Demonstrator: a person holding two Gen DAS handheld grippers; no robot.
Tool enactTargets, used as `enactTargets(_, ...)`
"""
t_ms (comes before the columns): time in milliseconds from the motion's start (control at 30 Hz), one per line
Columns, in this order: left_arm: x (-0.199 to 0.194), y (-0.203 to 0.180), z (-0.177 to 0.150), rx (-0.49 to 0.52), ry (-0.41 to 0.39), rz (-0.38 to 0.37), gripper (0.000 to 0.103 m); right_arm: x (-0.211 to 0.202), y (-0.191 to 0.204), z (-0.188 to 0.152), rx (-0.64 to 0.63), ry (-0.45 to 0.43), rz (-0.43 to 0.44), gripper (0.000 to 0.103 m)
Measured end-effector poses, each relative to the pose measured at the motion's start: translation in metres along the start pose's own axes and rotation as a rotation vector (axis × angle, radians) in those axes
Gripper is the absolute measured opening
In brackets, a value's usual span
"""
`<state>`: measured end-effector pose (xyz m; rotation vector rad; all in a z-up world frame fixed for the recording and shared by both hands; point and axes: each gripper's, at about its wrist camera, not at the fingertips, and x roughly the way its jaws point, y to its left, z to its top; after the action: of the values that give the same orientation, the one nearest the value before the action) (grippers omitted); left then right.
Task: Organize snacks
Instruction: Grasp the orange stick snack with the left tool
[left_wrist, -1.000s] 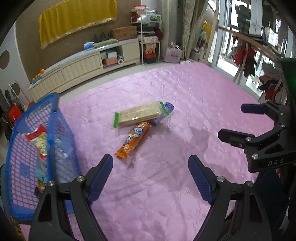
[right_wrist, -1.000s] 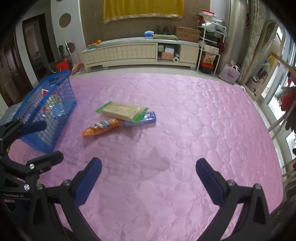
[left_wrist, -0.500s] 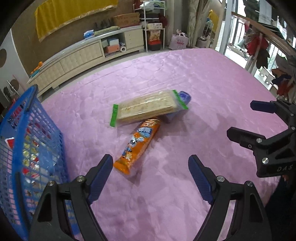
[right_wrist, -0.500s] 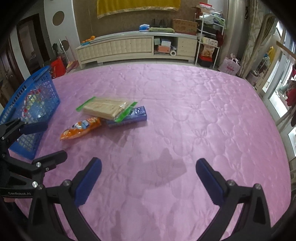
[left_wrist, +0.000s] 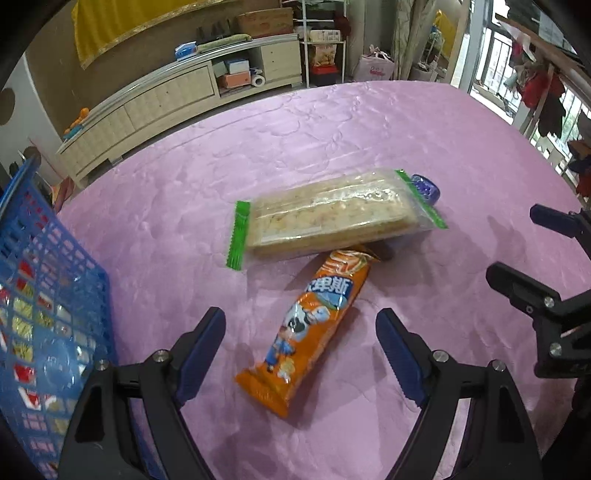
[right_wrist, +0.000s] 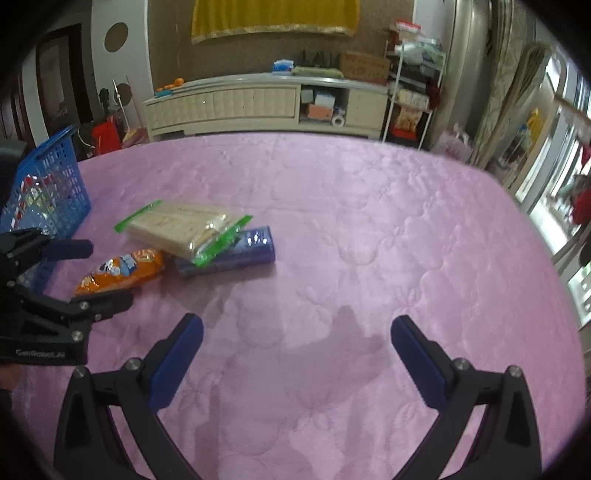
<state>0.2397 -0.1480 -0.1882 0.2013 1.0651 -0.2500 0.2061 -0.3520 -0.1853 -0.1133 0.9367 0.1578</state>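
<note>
My left gripper (left_wrist: 301, 350) was spread wide, nothing pinched, hanging just over the near end of the orange snack pack (left_wrist: 314, 328) lying on the pink quilted cover (left_wrist: 332, 125). My right gripper (right_wrist: 295, 350) was also spread, empty, over bare cover, well apart from the snacks. The clear cracker pack with green ends (left_wrist: 328, 216) lay across the purple pack (right_wrist: 229, 251) and touched the orange pack's far end. Blue basket (left_wrist: 44, 295) stood at left, wrapped snacks already inside, near the orange pack but apart

Cream cabinet (right_wrist: 258, 103), yellow cloth (right_wrist: 273, 16), windows (left_wrist: 495, 62)
</note>
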Motion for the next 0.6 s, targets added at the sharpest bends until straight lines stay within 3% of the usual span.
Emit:
enactTargets(200, 0.009, -0.005, 0.002, 0.029, 0.027, -0.012, 0.078, 0.002, -0.002, 0.002, 0.026, 0.003, 0.026, 0.103)
enactTargets(367, 0.006, -0.012, 0.001, 0.018, 0.040, -0.079, 0.049, 0.003, 0.000, 0.004, 0.038, 0.002, 0.035, 0.103)
enactTargets(533, 0.003, -0.024, -0.001, 0.041, 0.047, -0.086, 0.023, 0.006, -0.006, 0.007, 0.068, 0.001, 0.059, 0.103)
enactTargets(600, 0.002, -0.032, -0.003, 0.049, 0.043, -0.080, 0.020, 0.008, -0.007, 0.006, 0.067, 0.010, 0.067, 0.103)
